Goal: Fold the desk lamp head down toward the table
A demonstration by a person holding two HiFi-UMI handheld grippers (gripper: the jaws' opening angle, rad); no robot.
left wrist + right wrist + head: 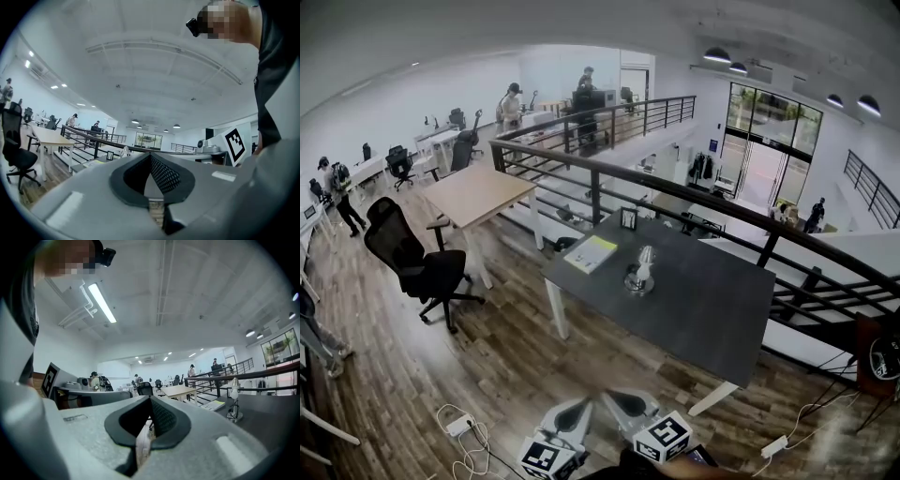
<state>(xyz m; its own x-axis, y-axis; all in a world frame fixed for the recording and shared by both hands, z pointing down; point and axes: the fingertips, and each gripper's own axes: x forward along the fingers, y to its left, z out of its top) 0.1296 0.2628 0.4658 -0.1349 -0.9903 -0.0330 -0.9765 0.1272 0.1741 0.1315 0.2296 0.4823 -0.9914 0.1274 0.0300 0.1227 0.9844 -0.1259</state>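
Note:
The desk lamp (pixel 639 272) stands upright on a round base near the middle of the dark grey table (pixel 712 309), its pale head pointing up. In the right gripper view the desk lamp (pixel 234 401) is small at the right. Both grippers hover over the wooden floor, well short of the table's near edge. The left gripper (pixel 572 412) and the right gripper (pixel 628 405) sit side by side, pointing level toward the table. Nothing is between the left gripper's (pixel 150 155) meeting jaws. The right gripper (pixel 150 399) is also shut and empty.
A yellow-green notebook (pixel 591 253) and a small picture frame (pixel 628 218) lie on the table behind the lamp. A black railing (pixel 675 187) runs along its far side. A black office chair (pixel 417 262), a wooden table (pixel 478 195) and a floor power strip (pixel 459 427) lie left.

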